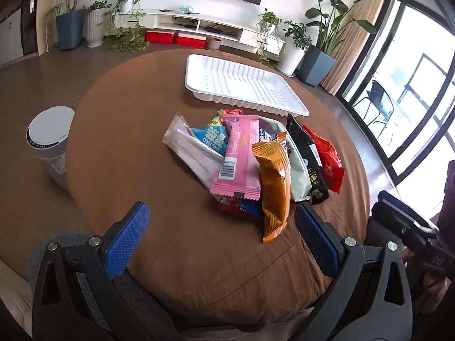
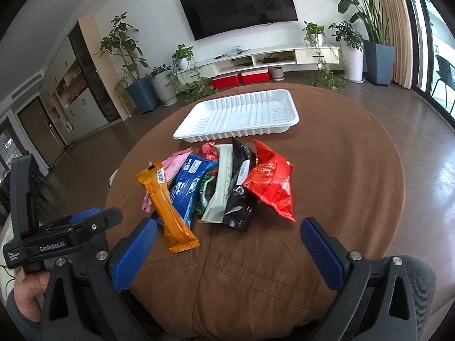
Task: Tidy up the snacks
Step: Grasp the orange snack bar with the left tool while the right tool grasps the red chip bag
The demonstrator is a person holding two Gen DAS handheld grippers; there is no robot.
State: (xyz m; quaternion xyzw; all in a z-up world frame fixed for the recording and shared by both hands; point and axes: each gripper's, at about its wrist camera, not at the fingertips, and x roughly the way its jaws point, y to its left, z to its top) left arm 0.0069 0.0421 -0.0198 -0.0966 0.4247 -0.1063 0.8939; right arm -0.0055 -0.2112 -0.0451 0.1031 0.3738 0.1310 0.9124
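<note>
Both claws wide apart, nothing in either. We've got the left claw (image 1: 221, 238) hovering over the near edge of the round brown tabletop (image 1: 119, 147), blue pads (image 1: 128, 238) either side of the snack pile's near end. Right claw (image 2: 227, 253) same deal, low over the near edge, pile just ahead of it.

Snacks all heaped mid-tabletop, overlapping: orange pack (image 1: 274, 187) nearest us, pink bar (image 1: 241, 156) on top beside it w/ barcode facing up, clear wrapper (image 1: 193, 153) at the left, blue pack (image 2: 186, 187) partly buried, pale green pouch (image 2: 221, 187), black pouch (image 2: 240, 193), red bag (image 2: 271, 182) at the right end.

White tray (image 2: 196, 135) sits beyond the pile, just apart from it, nothing in it.

Left hand (image 2: 27, 289) visible in right cam, holding the left claw's handle. White-lidded bin (image 1: 49, 139) on the floor, left of tabletop.
</note>
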